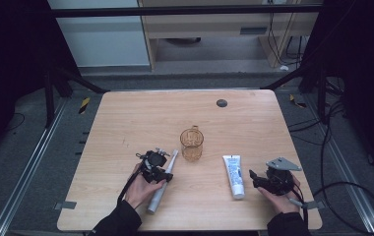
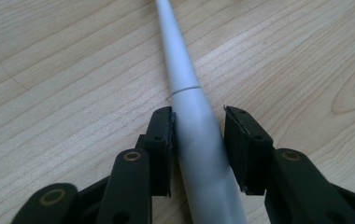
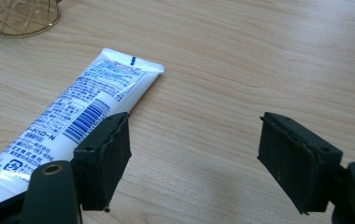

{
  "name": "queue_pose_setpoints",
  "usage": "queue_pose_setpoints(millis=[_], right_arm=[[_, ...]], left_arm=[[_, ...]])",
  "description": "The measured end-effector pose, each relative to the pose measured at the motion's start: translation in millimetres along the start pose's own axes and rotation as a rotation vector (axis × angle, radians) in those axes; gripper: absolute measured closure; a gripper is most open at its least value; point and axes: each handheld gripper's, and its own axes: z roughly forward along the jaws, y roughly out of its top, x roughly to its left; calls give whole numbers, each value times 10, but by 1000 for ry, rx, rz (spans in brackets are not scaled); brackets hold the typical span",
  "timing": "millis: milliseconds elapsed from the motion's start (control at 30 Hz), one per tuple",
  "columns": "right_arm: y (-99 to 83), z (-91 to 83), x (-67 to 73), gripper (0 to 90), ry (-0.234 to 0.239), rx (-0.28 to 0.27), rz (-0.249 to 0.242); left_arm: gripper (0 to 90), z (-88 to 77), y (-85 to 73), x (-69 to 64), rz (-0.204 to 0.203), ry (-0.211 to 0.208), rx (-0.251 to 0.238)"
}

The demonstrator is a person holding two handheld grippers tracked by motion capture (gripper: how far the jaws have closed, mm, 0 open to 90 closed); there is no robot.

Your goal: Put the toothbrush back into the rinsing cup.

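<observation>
A white electric toothbrush [image 1: 155, 198] lies flat on the wooden table [image 1: 140, 118], its thin neck pointing at an amber see-through cup [image 1: 191, 144]. My left gripper [image 1: 167, 175] straddles the handle. In the left gripper view the toothbrush [image 2: 185, 88] runs between the jaws of the left gripper [image 2: 199, 126]; one pad touches it and the other stands a small gap away. A white toothpaste tube [image 1: 234, 175] lies right of the cup. My right gripper [image 1: 252, 178] is open just right of it. In the right gripper view the tube [image 3: 87, 102] passes behind the left jaw of the right gripper [image 3: 194, 140], bare wood between the jaws.
A small dark round disc [image 1: 221, 103] sits near the table's far edge. The cup's base [image 3: 19, 16] shows at the top left of the right gripper view. A strip of grey tape [image 1: 65, 205] marks the front left corner. Cables lie on the floor to the right.
</observation>
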Motion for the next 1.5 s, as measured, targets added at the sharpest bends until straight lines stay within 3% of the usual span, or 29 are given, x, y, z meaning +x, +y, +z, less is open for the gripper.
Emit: queue_pose_setpoints(millis=[333,733,1233,1500], right_arm=[[0,3,1,253,-3,2,-6],[-6,8,-1,254,-2,5,-6],[-13,5,-7,261,-2,10,5],[-15,2,-8,262,-3,6,2]], left_arm=[[667,-10,7,8,2,12,20],[672,-58,-8,10,11,28,7],[673,-377,-27,101,-19,16,-98],[674,-602,-35,125,-27,20,-187]])
